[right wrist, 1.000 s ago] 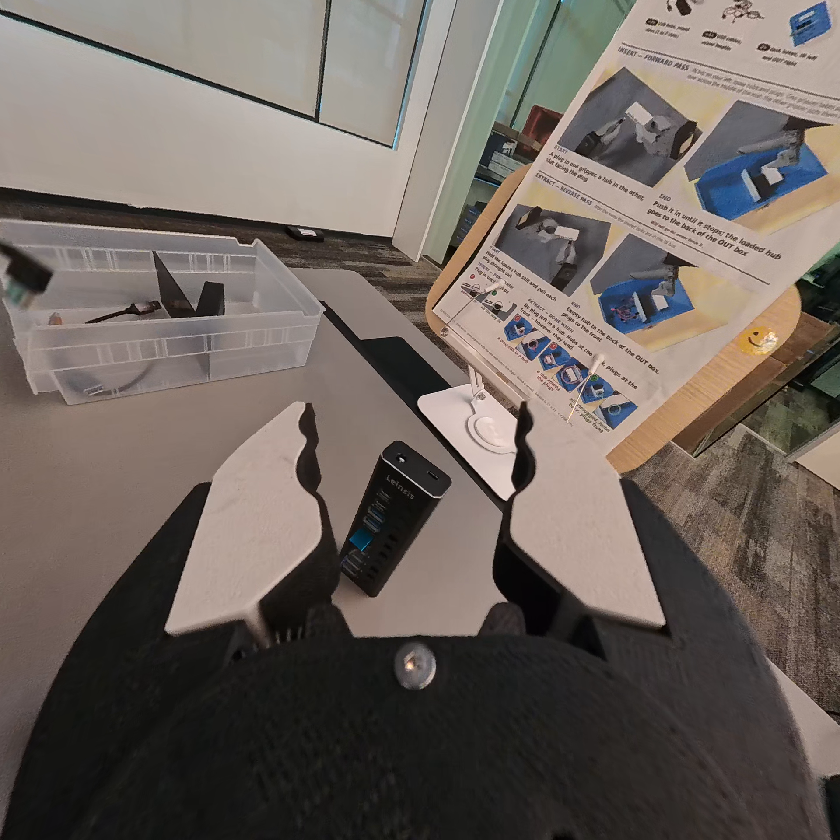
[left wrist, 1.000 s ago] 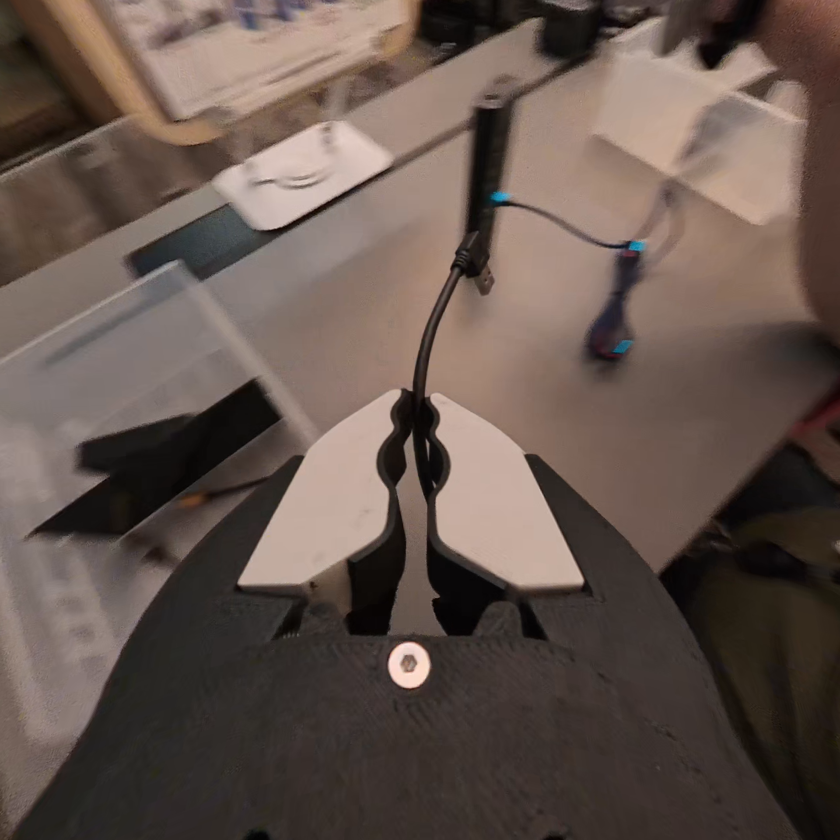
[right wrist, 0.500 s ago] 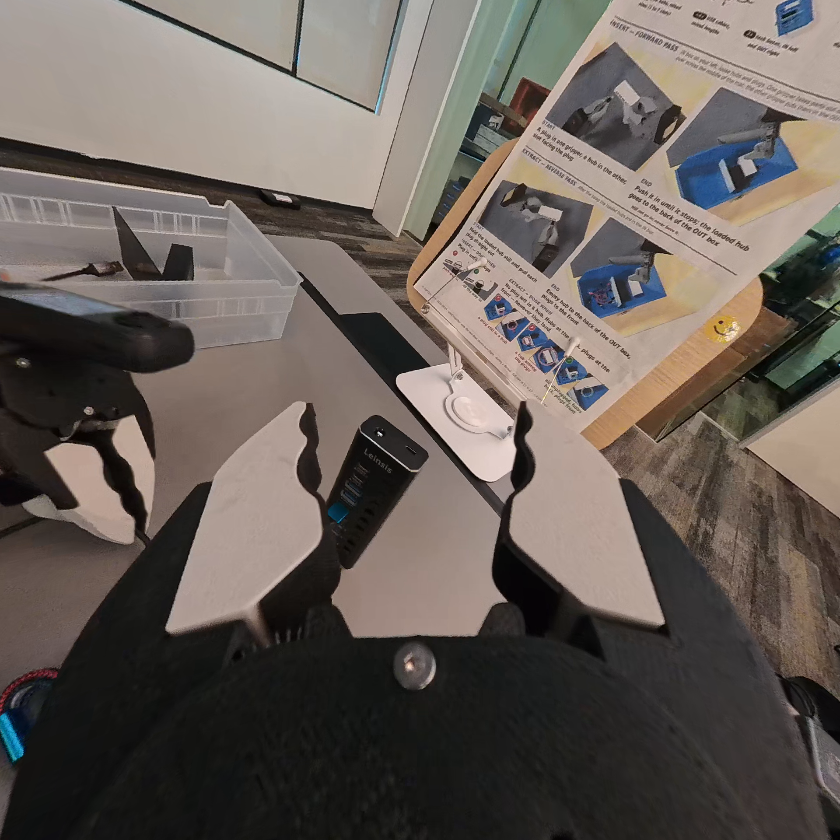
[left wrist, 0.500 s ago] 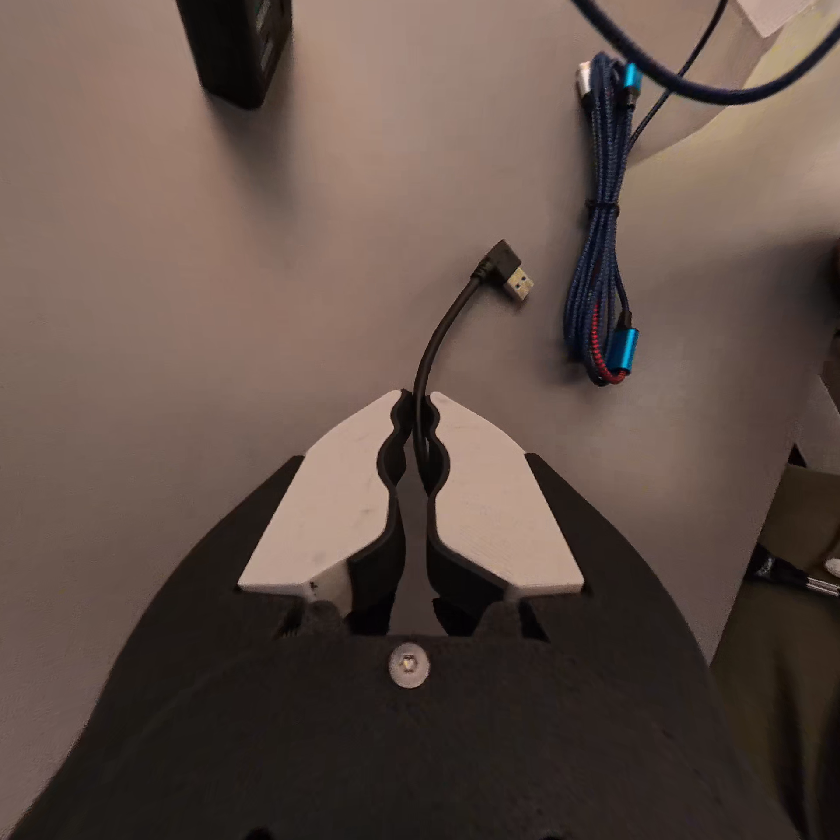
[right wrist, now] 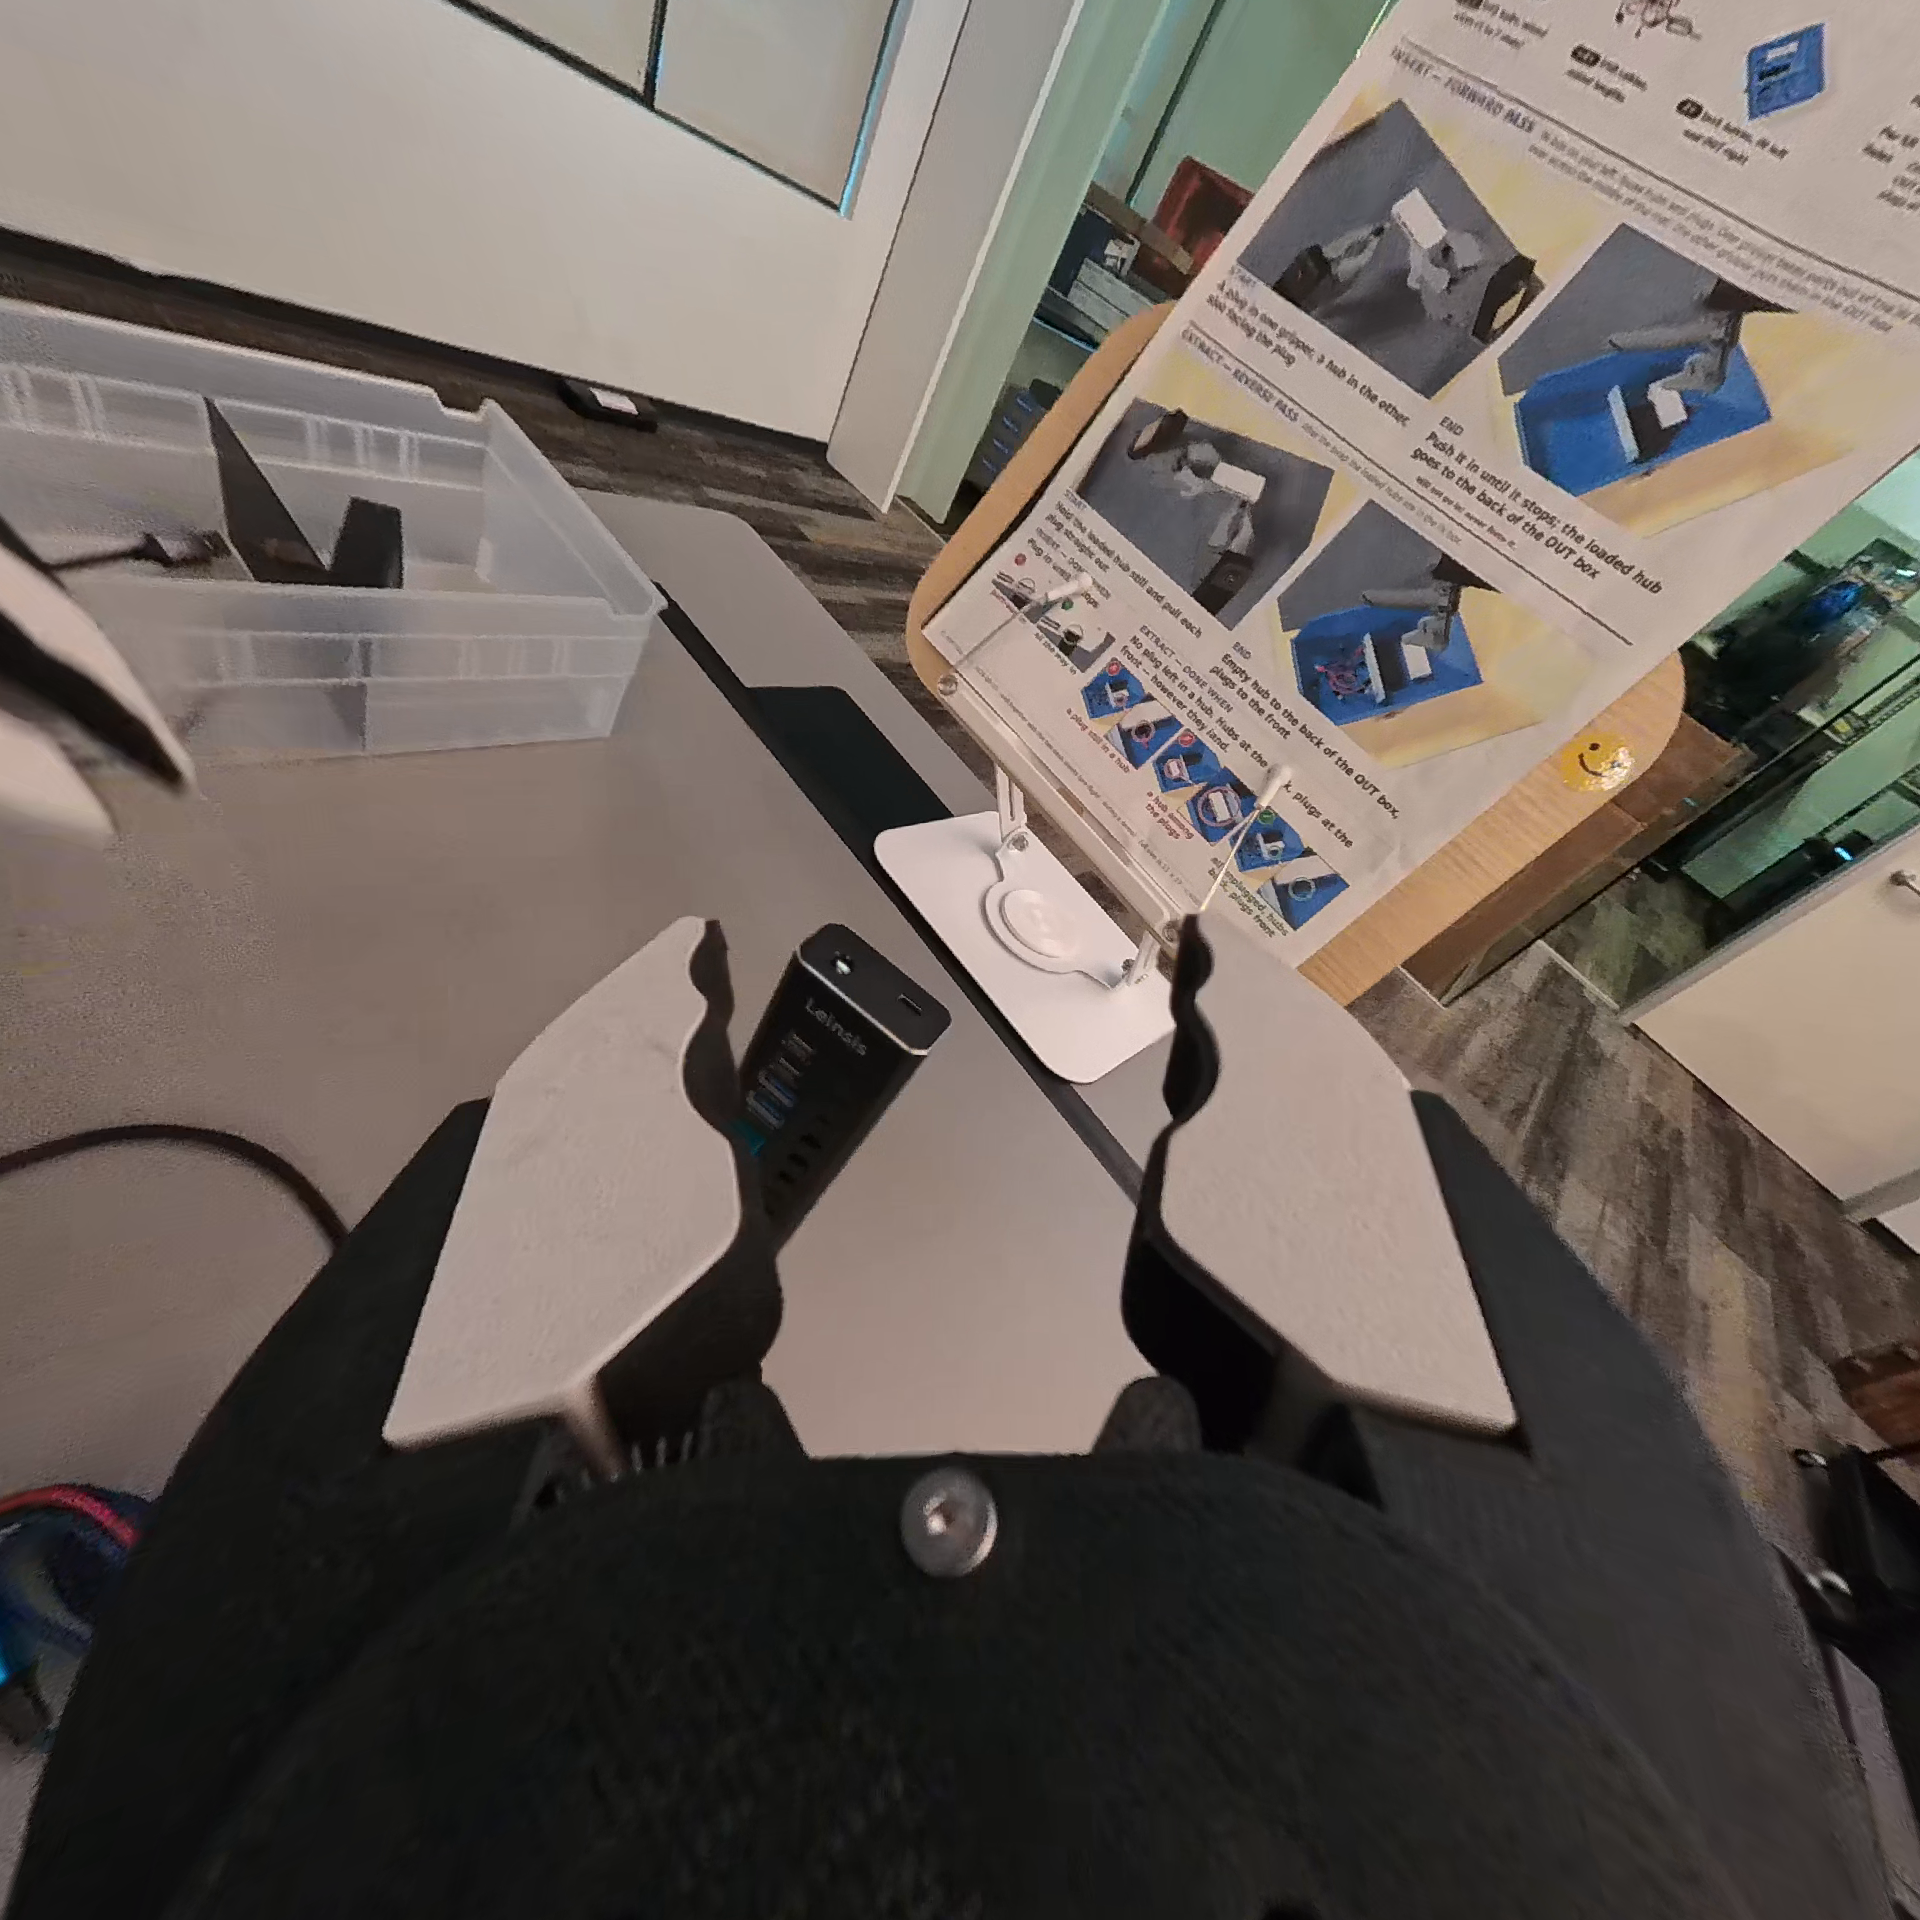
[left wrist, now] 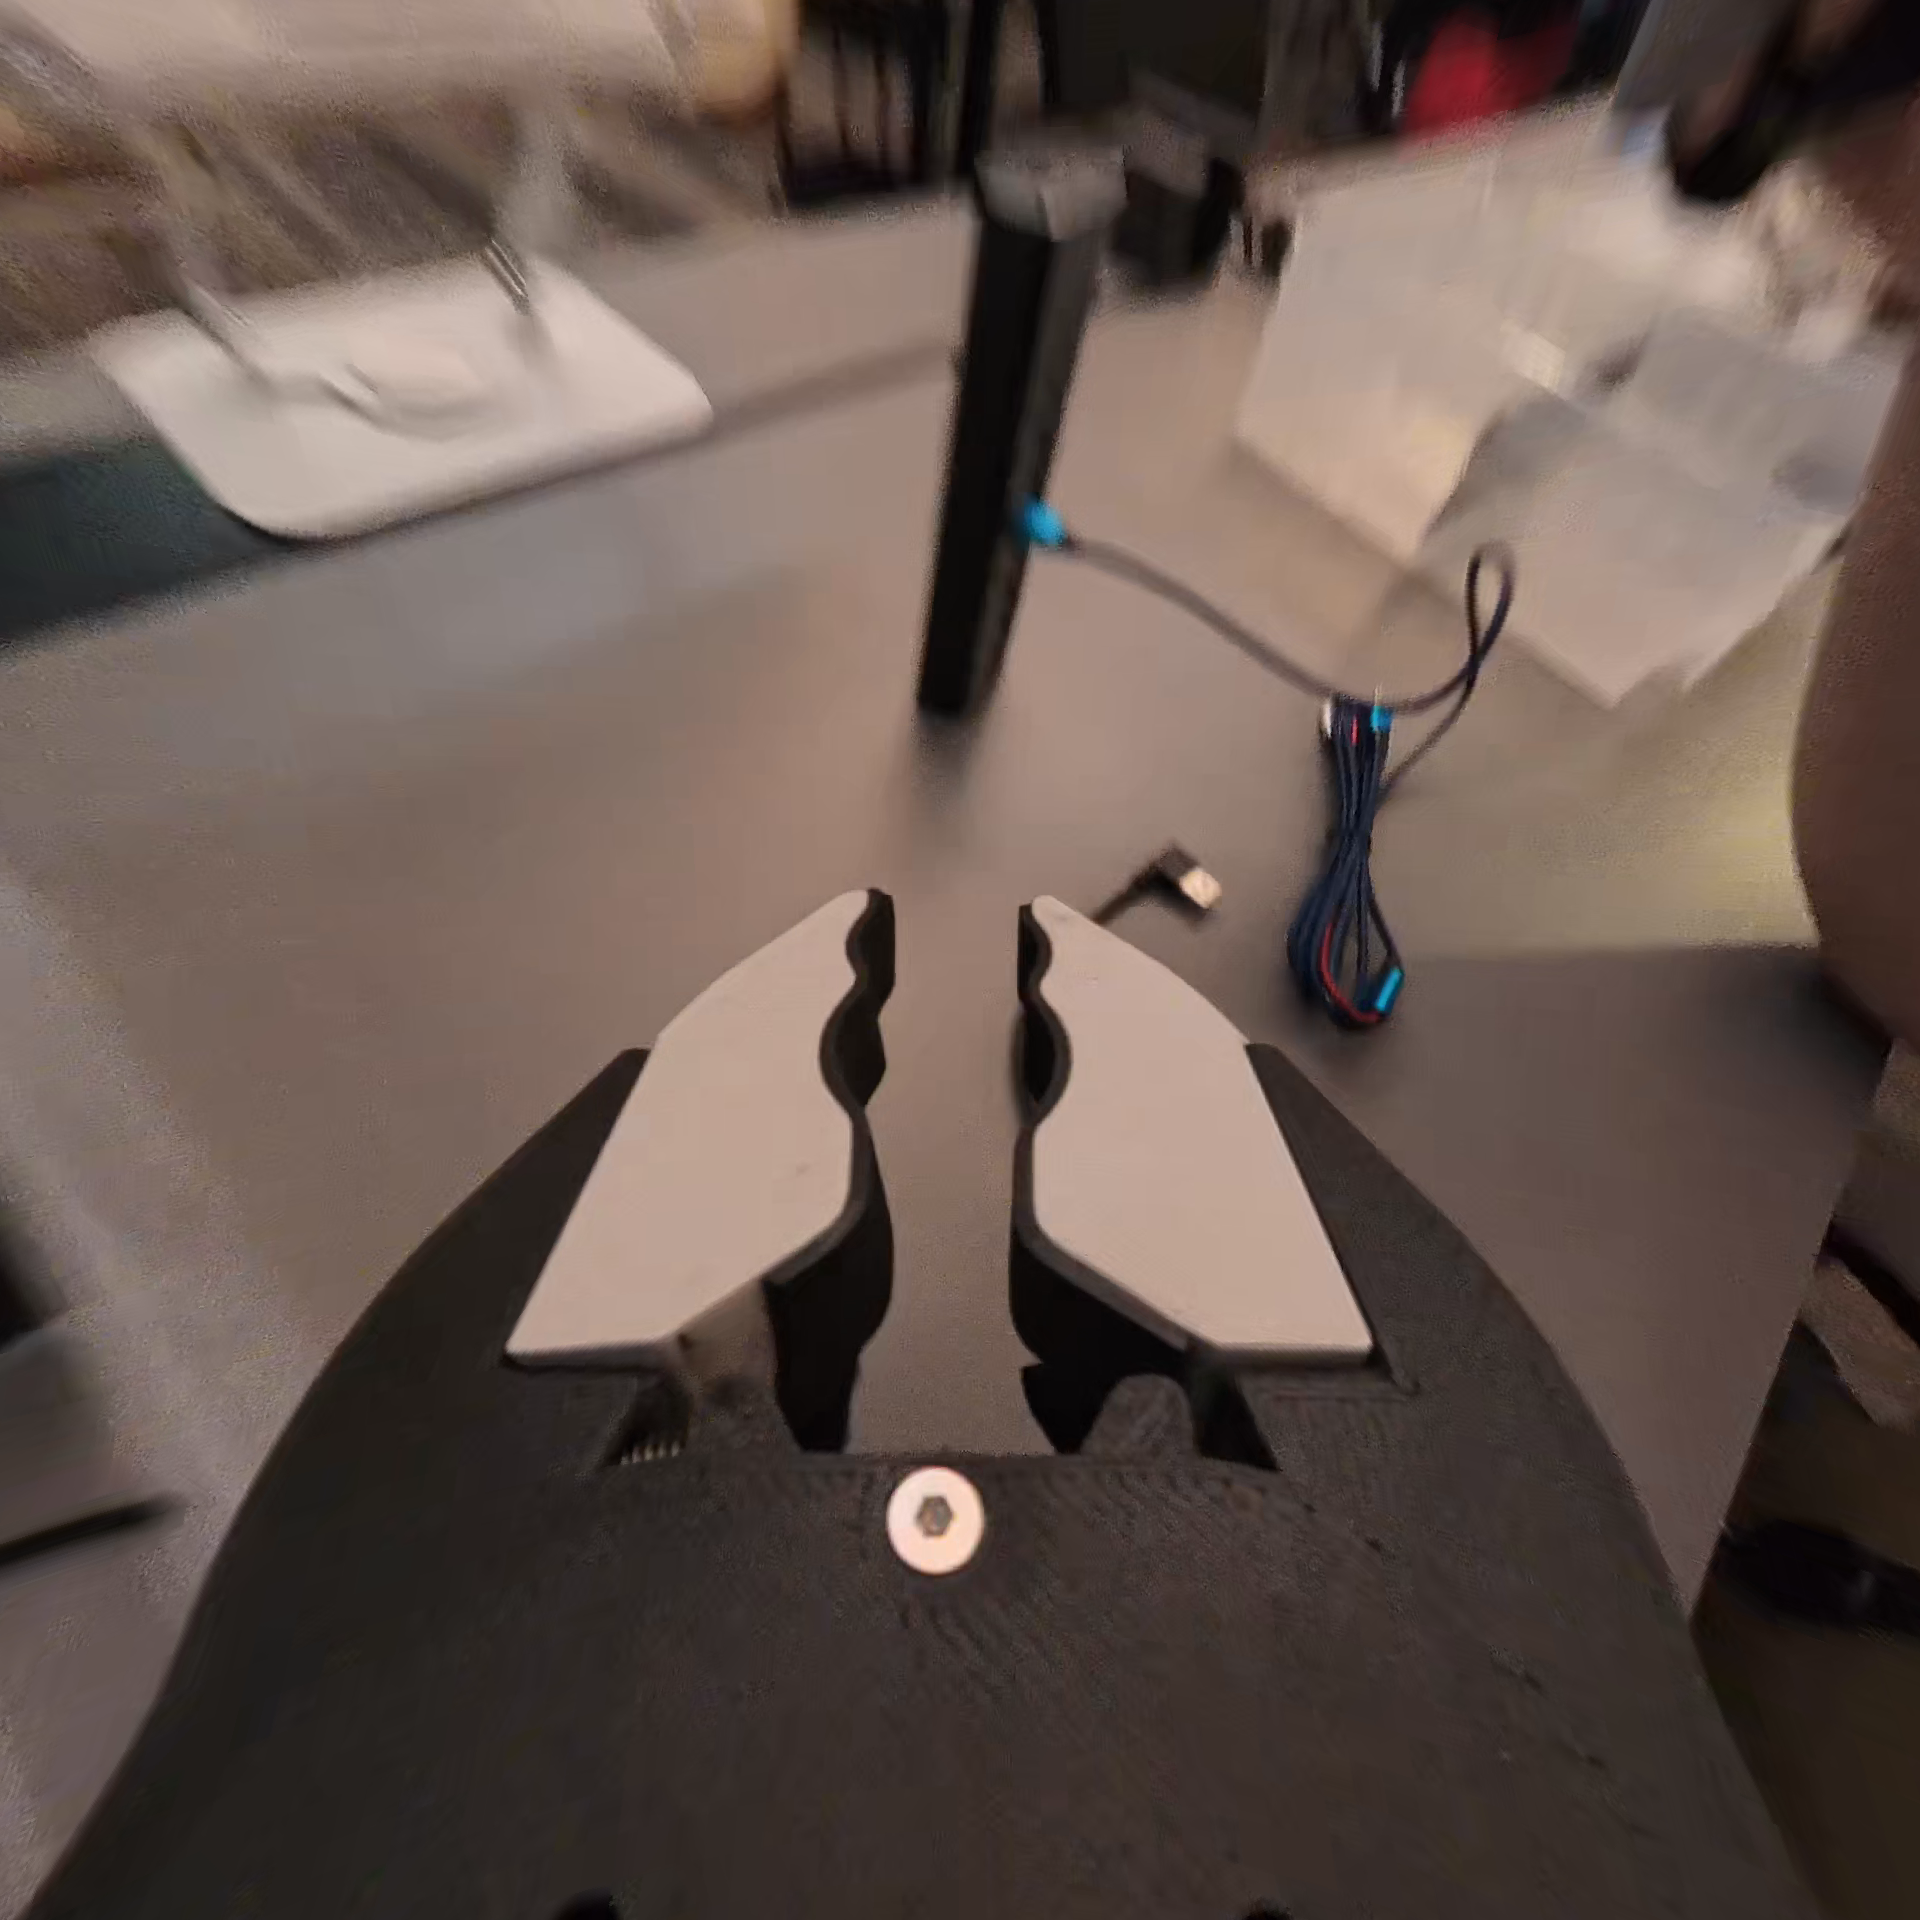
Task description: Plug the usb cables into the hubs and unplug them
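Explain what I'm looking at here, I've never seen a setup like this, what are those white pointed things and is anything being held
The white shapes are the two fingers of hand-held grippers; a person carries one in each hand, and a camera on each looks out along its fingers.

In the left wrist view, the left gripper is open and empty. On the grey table beyond it lie a short black cable and a bundled blue cable, whose one end is plugged into the upright black hub.

In the right wrist view, the right gripper is open around that hub, not gripping it. A clear bin and an instruction poster stand behind.
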A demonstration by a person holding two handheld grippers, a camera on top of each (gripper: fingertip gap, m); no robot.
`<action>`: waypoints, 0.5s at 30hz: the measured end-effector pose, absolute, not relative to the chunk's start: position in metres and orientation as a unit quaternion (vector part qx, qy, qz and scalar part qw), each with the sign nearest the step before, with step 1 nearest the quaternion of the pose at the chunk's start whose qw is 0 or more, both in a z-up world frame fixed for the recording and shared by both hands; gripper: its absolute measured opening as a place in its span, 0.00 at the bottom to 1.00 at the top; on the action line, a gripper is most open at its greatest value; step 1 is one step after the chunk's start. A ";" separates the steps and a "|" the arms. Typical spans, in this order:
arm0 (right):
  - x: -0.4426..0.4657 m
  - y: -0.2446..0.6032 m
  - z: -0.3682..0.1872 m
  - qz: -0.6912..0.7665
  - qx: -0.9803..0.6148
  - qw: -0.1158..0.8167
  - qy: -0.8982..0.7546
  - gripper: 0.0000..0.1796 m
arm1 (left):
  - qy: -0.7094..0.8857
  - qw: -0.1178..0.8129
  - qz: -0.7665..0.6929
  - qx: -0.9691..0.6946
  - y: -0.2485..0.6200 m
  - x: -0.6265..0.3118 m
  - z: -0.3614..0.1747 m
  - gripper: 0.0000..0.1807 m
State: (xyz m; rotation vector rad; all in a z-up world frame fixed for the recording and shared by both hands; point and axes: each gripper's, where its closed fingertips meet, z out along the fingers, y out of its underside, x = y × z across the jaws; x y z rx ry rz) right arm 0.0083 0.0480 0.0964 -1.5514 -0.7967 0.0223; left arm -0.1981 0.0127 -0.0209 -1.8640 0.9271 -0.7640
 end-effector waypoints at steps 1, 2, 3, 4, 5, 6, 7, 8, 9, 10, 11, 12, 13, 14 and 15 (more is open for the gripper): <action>0.005 0.046 0.099 0.020 -0.677 0.647 -0.349 0.45 | 0.368 0.488 -0.304 -0.730 0.017 -0.222 -0.001 0.13; 0.001 0.044 0.101 0.033 -0.673 0.650 -0.352 0.45 | 0.378 0.532 -0.281 -0.703 0.022 -0.247 0.014 0.15; -0.003 0.042 0.102 0.042 -0.668 0.652 -0.356 0.45 | 0.395 0.575 -0.237 -0.676 0.031 -0.273 0.023 0.16; -0.006 0.041 0.104 0.048 -0.664 0.654 -0.358 0.44 | 0.417 0.607 -0.181 -0.652 0.042 -0.298 0.027 0.17; -0.009 0.041 0.104 0.051 -0.662 0.655 -0.360 0.44 | 0.450 0.609 -0.127 -0.640 0.053 -0.318 0.025 0.15; -0.010 0.041 0.104 0.052 -0.662 0.654 -0.362 0.44 | 0.490 0.582 -0.088 -0.643 0.061 -0.334 0.014 0.14; -0.011 0.042 0.102 0.051 -0.664 0.652 -0.363 0.44 | 0.531 0.539 -0.060 -0.651 0.068 -0.346 0.000 0.17; -0.012 0.044 0.100 0.049 -0.666 0.649 -0.364 0.44 | 0.566 0.495 -0.034 -0.658 0.073 -0.357 -0.015 0.19; -0.012 0.045 0.096 0.047 -0.669 0.645 -0.366 0.44 | 0.597 0.448 -0.021 -0.665 0.074 -0.365 -0.029 0.17; -0.012 0.047 0.091 0.045 -0.674 0.637 -0.372 0.43 | 0.623 0.396 -0.036 -0.674 0.070 -0.367 -0.043 0.12; -0.011 0.049 0.086 0.040 -0.680 0.628 -0.377 0.42 | 0.639 0.352 -0.065 -0.681 0.064 -0.365 -0.053 0.12; -0.007 0.052 0.081 0.028 -0.686 0.622 -0.378 0.42 | 0.650 0.327 -0.074 -0.682 0.064 -0.363 -0.058 0.18; -0.002 0.056 0.077 0.015 -0.691 0.617 -0.376 0.43 | 0.666 0.316 -0.059 -0.673 0.069 -0.363 -0.062 0.22; 0.003 0.060 0.073 0.007 -0.696 0.614 -0.373 0.43 | 0.683 0.309 -0.028 -0.661 0.077 -0.366 -0.067 0.22; 0.007 0.063 0.071 0.006 -0.700 0.613 -0.367 0.43 | 0.700 0.296 0.000 -0.650 0.084 -0.370 -0.074 0.22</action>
